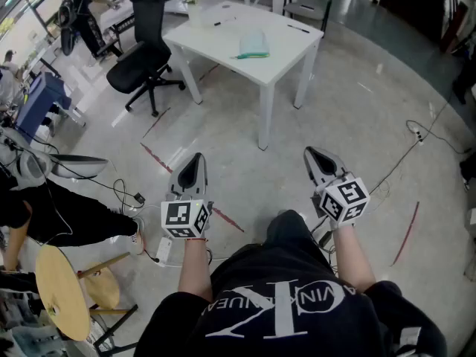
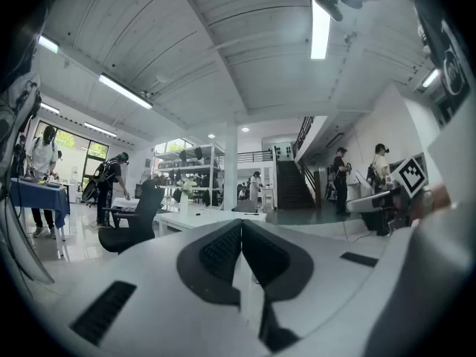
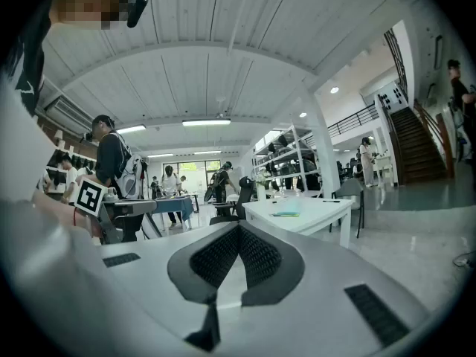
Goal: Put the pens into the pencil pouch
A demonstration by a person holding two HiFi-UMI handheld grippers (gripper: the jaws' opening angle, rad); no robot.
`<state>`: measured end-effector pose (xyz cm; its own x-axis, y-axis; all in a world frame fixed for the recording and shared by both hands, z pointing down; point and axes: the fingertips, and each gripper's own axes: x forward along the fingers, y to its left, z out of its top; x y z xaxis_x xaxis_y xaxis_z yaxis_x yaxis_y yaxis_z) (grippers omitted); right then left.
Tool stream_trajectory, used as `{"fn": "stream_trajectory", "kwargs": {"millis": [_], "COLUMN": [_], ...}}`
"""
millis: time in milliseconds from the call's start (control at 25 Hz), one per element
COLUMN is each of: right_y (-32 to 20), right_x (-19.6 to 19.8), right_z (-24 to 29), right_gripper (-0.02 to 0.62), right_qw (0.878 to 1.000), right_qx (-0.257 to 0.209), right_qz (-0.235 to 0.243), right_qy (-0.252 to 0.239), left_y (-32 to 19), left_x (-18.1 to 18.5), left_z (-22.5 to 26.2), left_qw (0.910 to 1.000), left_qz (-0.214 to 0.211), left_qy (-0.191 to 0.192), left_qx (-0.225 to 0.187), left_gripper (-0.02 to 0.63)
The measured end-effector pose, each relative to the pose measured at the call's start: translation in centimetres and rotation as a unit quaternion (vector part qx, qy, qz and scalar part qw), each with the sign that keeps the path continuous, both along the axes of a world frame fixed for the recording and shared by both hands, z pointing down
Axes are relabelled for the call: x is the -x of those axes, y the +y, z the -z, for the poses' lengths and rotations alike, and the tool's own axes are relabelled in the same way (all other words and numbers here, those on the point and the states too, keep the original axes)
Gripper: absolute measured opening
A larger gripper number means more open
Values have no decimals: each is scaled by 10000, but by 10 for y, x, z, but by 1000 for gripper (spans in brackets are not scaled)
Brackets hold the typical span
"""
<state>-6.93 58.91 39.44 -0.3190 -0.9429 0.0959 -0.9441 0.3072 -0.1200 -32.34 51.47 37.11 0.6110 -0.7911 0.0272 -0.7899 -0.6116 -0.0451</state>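
The white table stands a few steps ahead on the grey floor. A pale teal pencil pouch lies on it, with one dark pen behind it and another to its right. Both grippers are held level in the air over the floor, well short of the table. My left gripper is shut and holds nothing. My right gripper is also shut and empty. The right gripper view shows the table with the pouch beyond the shut right gripper. The left gripper points at the table.
A black office chair stands left of the table and a grey chair behind it. A round wooden stool and a person in black are at my near left. Cables and red tape lines mark the floor.
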Motion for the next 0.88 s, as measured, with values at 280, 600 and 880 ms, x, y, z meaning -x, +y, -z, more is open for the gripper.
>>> {"fn": "stream_trajectory", "kwargs": {"millis": [280, 600, 880], "right_y": [-6, -8, -4], "right_x": [5, -8, -16], "right_z": [0, -4, -12], "right_gripper": [9, 9, 104], "right_qw": [10000, 9996, 9989], "right_qx": [9, 118, 241], "right_qz": [61, -252, -345], "right_qy": [44, -78, -222], "left_y": [-4, -9, -14], "left_x": [10, 10, 2], "left_z": [-1, 0, -13], "left_qw": [9999, 9988, 9976], "left_qz": [108, 31, -169], "left_qy": [96, 450, 549], "left_qx": [42, 170, 377], "left_gripper": [3, 3, 25]}}
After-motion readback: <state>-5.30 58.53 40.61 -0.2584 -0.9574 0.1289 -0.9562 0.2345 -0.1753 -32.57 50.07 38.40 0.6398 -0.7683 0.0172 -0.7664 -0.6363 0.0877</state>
